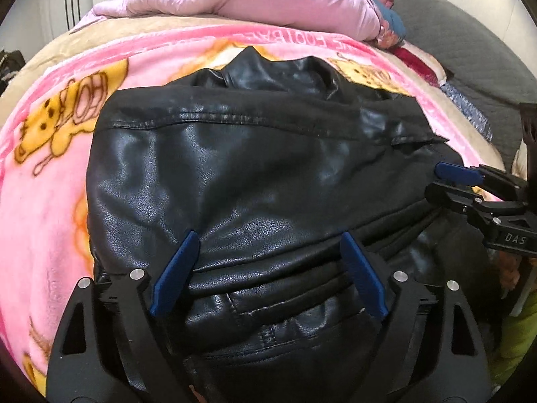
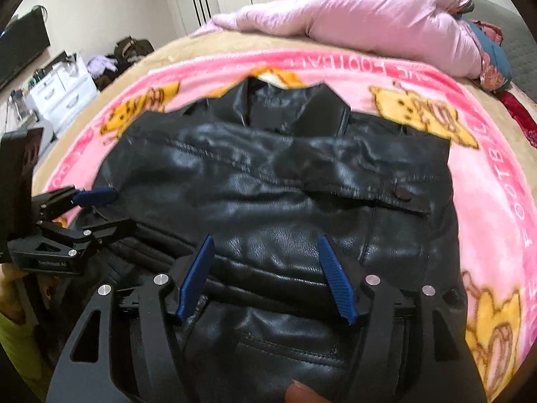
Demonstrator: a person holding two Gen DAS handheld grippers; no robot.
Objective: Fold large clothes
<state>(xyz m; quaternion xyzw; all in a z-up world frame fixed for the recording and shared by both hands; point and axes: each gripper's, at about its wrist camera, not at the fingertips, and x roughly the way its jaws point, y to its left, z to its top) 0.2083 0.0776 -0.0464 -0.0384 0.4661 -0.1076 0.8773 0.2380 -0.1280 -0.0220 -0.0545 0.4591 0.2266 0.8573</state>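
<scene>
Right now the black jacket (image 1: pixel 255 174) lies on the pink blanket (image 1: pixel 50 174) across the bed, collar (image 2: pixel 295 104) away from the person, sleeves already crossed over its chest. Both grippers hover over the near hem. The left gripper (image 1: pixel 268 245) has its blue fingers spread wide with nothing between them; the right gripper (image 2: pixel 266 248) is likewise wide open and empty. As I see it, the next step is the bottom-up fold. To do it well, each gripper should drop to a hem corner and pinch every layer together, since this leather looks thick and slippery. Then both should lift evenly and carry the hem toward the collar, keeping the sleeves trapped inside. A lilac duvet (image 2: pixel 369 13) sits beyond, well clear.
</scene>
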